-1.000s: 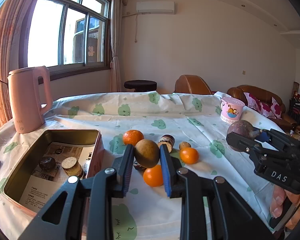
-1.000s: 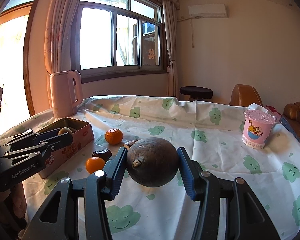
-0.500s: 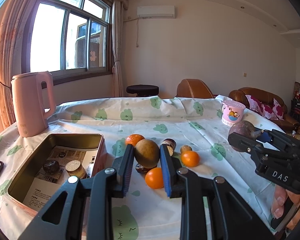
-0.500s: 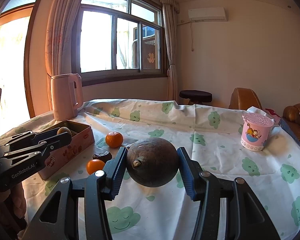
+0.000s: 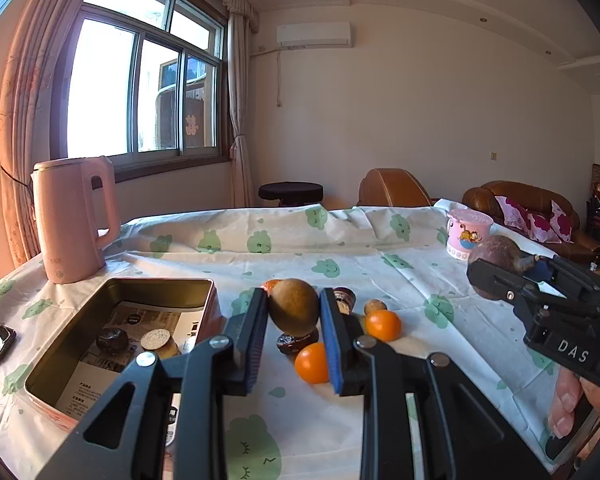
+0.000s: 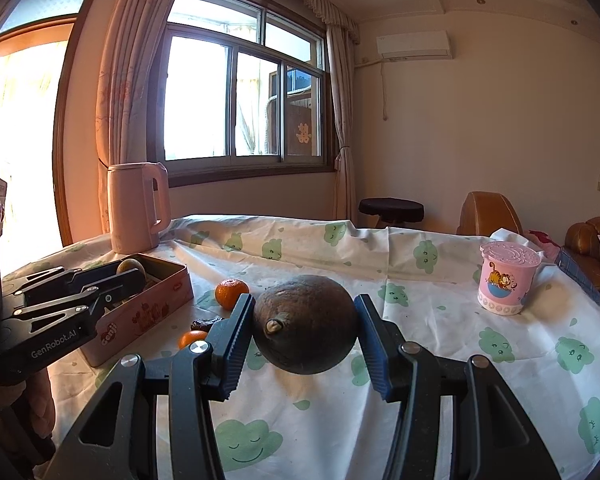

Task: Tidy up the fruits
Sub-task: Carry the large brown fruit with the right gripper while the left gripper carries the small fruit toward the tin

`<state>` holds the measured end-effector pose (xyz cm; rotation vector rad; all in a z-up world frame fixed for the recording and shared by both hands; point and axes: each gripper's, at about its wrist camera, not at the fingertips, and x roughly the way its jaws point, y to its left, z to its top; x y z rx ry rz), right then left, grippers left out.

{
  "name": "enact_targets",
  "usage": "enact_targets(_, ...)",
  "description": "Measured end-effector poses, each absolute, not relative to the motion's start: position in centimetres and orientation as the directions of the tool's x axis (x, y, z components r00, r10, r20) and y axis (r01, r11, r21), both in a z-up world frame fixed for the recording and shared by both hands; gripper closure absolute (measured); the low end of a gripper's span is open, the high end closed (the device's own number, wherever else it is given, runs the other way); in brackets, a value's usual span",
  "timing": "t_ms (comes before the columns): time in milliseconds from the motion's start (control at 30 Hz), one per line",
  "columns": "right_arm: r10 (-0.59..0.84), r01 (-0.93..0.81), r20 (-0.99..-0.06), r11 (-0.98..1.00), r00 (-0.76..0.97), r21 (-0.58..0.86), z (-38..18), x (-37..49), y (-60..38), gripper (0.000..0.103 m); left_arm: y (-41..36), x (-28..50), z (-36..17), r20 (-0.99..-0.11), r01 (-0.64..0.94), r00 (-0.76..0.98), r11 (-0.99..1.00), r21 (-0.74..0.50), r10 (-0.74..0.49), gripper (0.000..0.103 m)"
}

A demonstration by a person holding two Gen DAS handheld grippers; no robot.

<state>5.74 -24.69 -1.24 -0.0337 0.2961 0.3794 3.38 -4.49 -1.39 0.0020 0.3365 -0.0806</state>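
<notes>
Blue ribbed pads of the left gripper (image 5: 294,320) are seen in the left wrist view clamped on a small tan-brown fruit (image 5: 293,307), which is held above the tablecloth (image 5: 340,252). Behind and below it, two oranges (image 5: 383,325) (image 5: 312,362), a dark date-like piece (image 5: 290,342) and a small brown nut-like fruit (image 5: 375,306) lie close together on the cloth. To the left an open pink tin (image 5: 116,292) is set, lined with printed paper, with a dark round piece (image 5: 112,339) and a pale disc (image 5: 156,339) inside. A pink kettle (image 5: 74,220) stands beyond the tin, and a pink cup (image 5: 469,233) near the far right edge. The right gripper (image 5: 516,268) is seen at the right.

In the right wrist view, the right gripper (image 6: 306,336) is closed at a moderate width on a large dark brown round fruit (image 6: 306,326), its stem stub facing the camera, held clear of the cloth. At the left the left gripper (image 6: 134,272), with its tan fruit (image 6: 130,266), is seen in front of the tin (image 6: 140,316). One orange (image 6: 231,293) lies just beside the tin; another (image 6: 192,338) is partly hidden behind the near finger.
</notes>
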Motion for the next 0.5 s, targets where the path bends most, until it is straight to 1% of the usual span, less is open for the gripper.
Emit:
enact_targets(167,0.362,-0.372,-0.264,0.928,0.894,0.012,-0.98,5.24,-24.71,0.051,-4.54,3.10,-1.29,-0.316,0.077,0.946,0.997,-0.006,-0.075,0.075)
enact_targets(500,0.361,-0.381,-0.271,0.924,0.892,-0.025,-0.83,5.01,-23.87,0.051,-3.78,2.86,-1.11,-0.303,0.056,0.952,0.998,0.014,-0.049,0.075)
